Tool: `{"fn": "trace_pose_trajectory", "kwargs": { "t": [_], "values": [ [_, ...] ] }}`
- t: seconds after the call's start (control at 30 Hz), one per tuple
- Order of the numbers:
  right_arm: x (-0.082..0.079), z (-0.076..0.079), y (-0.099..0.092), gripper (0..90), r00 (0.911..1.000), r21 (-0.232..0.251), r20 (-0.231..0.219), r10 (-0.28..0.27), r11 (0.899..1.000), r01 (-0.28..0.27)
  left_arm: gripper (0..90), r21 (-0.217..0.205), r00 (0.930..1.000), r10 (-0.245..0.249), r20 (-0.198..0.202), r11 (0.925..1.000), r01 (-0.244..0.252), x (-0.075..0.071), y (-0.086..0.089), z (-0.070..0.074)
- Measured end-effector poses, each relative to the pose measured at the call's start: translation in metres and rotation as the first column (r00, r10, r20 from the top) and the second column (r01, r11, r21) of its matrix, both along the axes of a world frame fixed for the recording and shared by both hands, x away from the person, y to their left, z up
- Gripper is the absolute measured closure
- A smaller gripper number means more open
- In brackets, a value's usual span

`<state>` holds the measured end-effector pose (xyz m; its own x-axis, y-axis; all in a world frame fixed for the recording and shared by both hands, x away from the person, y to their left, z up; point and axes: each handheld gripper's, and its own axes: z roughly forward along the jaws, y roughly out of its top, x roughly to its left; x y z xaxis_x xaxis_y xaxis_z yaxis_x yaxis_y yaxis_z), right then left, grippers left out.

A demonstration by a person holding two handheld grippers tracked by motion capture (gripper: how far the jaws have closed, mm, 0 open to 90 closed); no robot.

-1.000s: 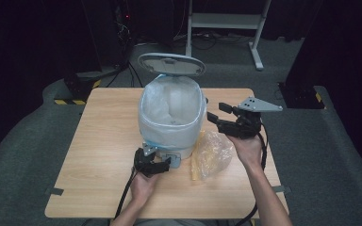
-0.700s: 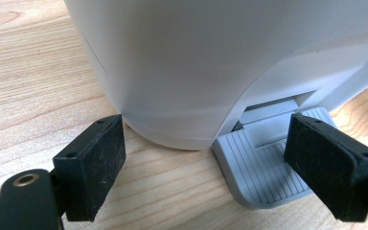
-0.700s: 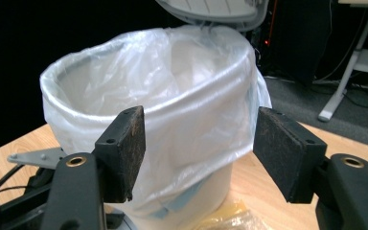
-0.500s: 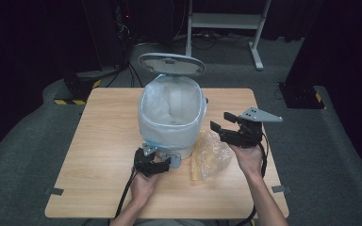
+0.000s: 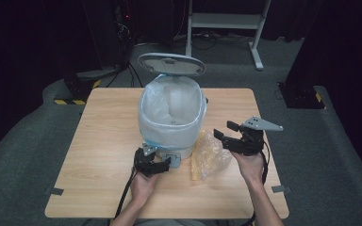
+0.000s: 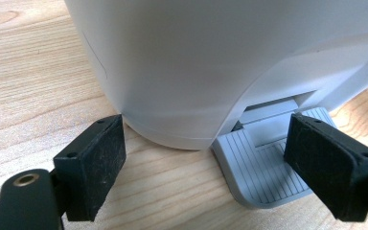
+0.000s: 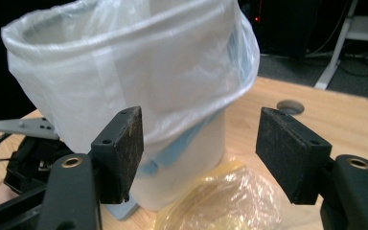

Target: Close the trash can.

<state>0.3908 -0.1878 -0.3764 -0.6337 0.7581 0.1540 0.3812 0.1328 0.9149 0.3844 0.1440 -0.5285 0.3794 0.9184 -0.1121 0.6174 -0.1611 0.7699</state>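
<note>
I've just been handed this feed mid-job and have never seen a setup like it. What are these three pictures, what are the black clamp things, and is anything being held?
No robot here: a person at a wooden table holds a two-jaw gripper in each hand. The high view looks down from above; the forearms enter at the bottom. The other two pictures come from cameras riding on each gripper, looking along its black jaws.

On the table stands a small pedal bin, lid up, lined with a pale bag. Beside it lies a crumpled yellowish plastic bag.

The left gripper sits low at the bin's foot, jaws open either side of the grey pedal. The right gripper hangs over the yellowish bag, jaws open after widening a moment ago. Neither holds anything.
</note>
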Motion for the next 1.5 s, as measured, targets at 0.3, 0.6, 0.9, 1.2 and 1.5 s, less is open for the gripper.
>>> {"fn": "trace_pose_trajectory", "kwargs": {
  "t": [0.3,0.6,0.9,1.2,1.5],
  "values": [
    [-0.005,-0.023,-0.004,32.6,0.9986,-0.035,-0.036,-0.038,0.999,0.037,14.4,-0.004,1.0,-0.001,-0.002,1.0,0.001,0.0,0.0,0.0],
    [-0.007,-0.046,-0.001,32.6,0.9954,-0.104,-0.076,-0.059,0.993,0.051,14.5,-0.005,1.0,0.0,-0.002,1.0,0.0,0.0,0.0,0.0],
    [-0.007,-0.071,0.01,32.1,0.9903,-0.129,-0.13,-0.047,0.991,0.03,14.5,-0.004,1.0,0.0,-0.002,1.0,0.0,0.0,0.0,0.0],
    [-0.003,-0.092,0.017,32.2,0.982,-0.144,-0.182,-0.051,0.989,0.025,14.4,-0.006,1.0,-0.003,-0.002,1.0,0.003,0.0,0.0,0.0],
    [-0.002,-0.102,0.029,32.7,0.9784,-0.149,-0.204,-0.037,0.989,0.006,14.5,-0.006,1.0,-0.003,-0.002,1.0,0.003,0.0,0.0,0.0]
  ]
}}
